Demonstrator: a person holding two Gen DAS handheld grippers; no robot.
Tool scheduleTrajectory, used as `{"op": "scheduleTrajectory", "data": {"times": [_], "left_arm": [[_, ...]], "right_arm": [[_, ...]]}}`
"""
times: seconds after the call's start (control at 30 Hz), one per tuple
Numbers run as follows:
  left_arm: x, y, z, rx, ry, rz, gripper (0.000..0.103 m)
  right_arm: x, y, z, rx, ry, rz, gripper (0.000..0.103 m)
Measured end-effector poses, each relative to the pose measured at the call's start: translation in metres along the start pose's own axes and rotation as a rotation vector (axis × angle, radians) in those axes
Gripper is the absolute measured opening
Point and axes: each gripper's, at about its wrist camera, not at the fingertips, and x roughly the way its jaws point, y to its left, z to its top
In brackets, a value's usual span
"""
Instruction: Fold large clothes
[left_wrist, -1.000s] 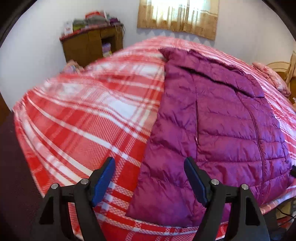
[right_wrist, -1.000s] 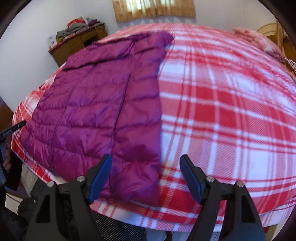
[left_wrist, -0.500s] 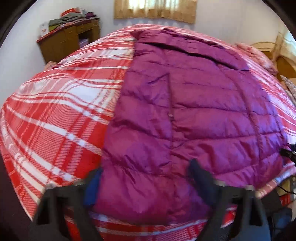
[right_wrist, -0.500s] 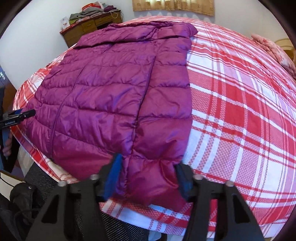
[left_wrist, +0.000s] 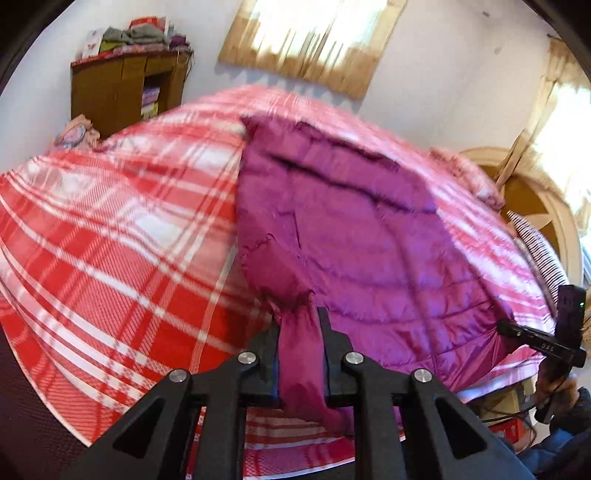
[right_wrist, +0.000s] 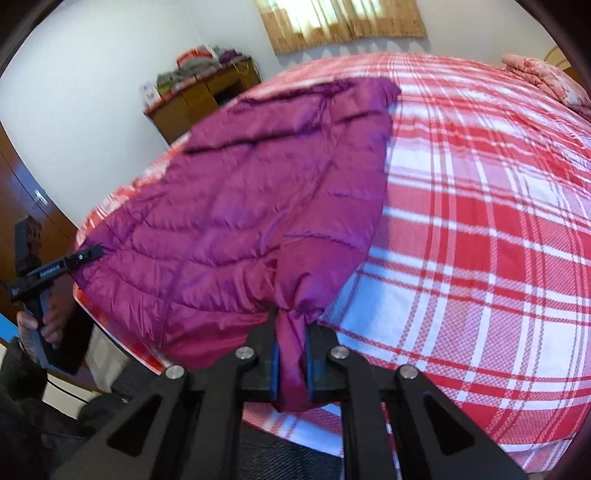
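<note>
A purple quilted jacket (left_wrist: 369, 240) lies flat on a bed with a red and white plaid cover (left_wrist: 110, 221). My left gripper (left_wrist: 299, 321) has its jaws closing, and its pads press a bunched piece of the jacket's near left hem corner. In the right wrist view the jacket (right_wrist: 258, 184) spreads to the left over the plaid cover (right_wrist: 480, 221). My right gripper (right_wrist: 291, 325) has its jaws closing too, pinching the near right hem corner. Both corners are raised off the cover.
A wooden cabinet (left_wrist: 122, 92) with stacked clothes stands against the far wall, beside a curtained window (left_wrist: 314, 37). Pink pillows (right_wrist: 543, 74) and a wooden headboard (left_wrist: 524, 192) are at the right. A person's hand (right_wrist: 44, 317) holds the other gripper's handle.
Both grippers went from wide open above the hem to closed on its two near corners. The pinched fabric has lifted and the views have tilted upward.
</note>
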Motion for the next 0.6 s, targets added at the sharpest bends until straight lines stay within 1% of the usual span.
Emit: {"op": "scheduleTrajectory", "data": {"times": [0.17,0.23,0.33,0.47,0.5,0.53,0.6], "left_arm": [[-0.025,-0.012,0.003,0.038,-0.056,-0.034,0.015],[-0.035,-0.018,0.001,0.064,-0.076,-0.038,0.015],[-0.037,-0.021,-0.002,0.09,-0.088,-0.031,0.015],[-0.028,-0.018,-0.01,0.064,-0.057,-0.015,0.015],[-0.03,-0.018,-0.012,0.059,-0.061,-0.019,0.014],[-0.034,-0.018,-0.014,0.059,-0.081,-0.038,0.013],[-0.042,-0.019,-0.017,0.062,-0.104,-0.051,0.009]], "right_arm": [[-0.025,0.004,0.004,-0.002,-0.059,0.009,0.012],[-0.031,0.003,0.005,-0.004,-0.075,0.007,0.012],[-0.037,0.002,0.003,-0.001,-0.087,-0.004,0.012],[-0.037,0.001,-0.004,0.03,-0.086,-0.005,0.011],[-0.039,0.003,-0.005,0.025,-0.089,-0.003,0.011],[-0.042,0.006,-0.006,0.011,-0.092,-0.003,0.011],[-0.045,0.011,-0.006,-0.012,-0.099,-0.009,0.011]]}}
